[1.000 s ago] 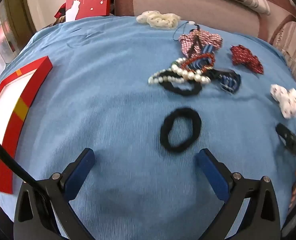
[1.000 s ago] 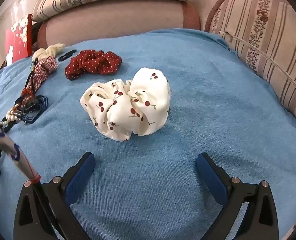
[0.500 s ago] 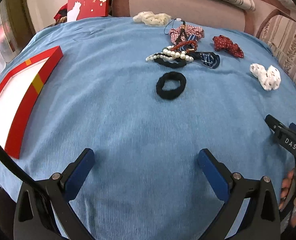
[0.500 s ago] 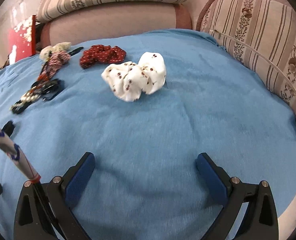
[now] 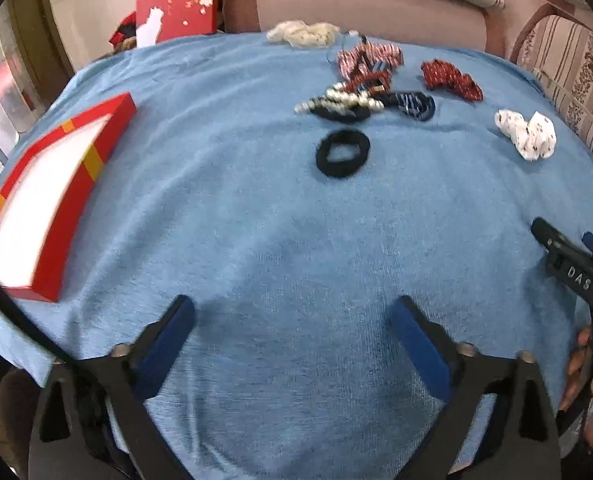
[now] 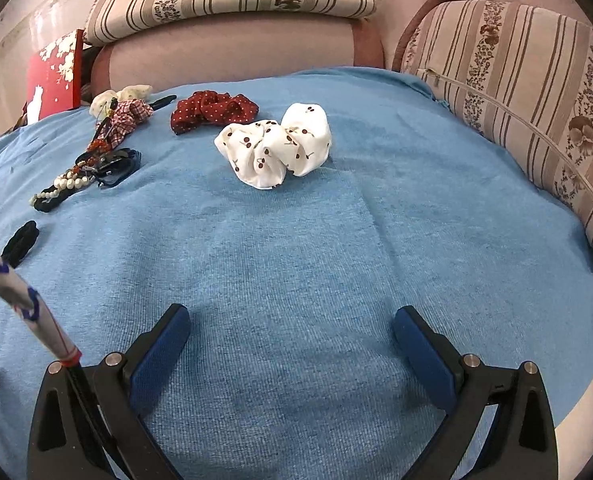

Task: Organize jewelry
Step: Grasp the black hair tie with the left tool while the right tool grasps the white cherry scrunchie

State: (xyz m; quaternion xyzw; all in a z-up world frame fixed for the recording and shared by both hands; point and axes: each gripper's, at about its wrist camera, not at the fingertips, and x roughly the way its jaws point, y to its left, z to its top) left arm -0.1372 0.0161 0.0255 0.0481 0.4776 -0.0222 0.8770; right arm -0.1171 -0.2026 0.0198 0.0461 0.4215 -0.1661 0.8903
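Observation:
My left gripper point(image 5: 292, 320) is open and empty over the blue cloth, well short of a black hair tie point(image 5: 343, 153). Beyond it lies a pile with a pearl bracelet point(image 5: 342, 100), a navy scrunchie point(image 5: 412, 105), a plaid scrunchie point(image 5: 370, 58) and a red dotted scrunchie point(image 5: 450, 79). An open red box point(image 5: 52, 196) lies at the left. My right gripper point(image 6: 292, 334) is open and empty, short of a white cherry-print scrunchie point(image 6: 276, 146). The red dotted scrunchie point(image 6: 212, 110) and the pearl bracelet point(image 6: 62, 186) lie farther left.
A cream scrunchie point(image 5: 302, 34) lies at the cloth's far edge. A red box lid point(image 5: 174, 2) leans behind it. Striped sofa cushions point(image 6: 528, 92) border the cloth at the back and right. The right gripper's body point(image 5: 572, 276) shows at the left wrist view's right edge.
Both grippers have drawn back from the items: the black hair tie and the white scrunchie now lie farther from the open fingers. Both stay open and empty.

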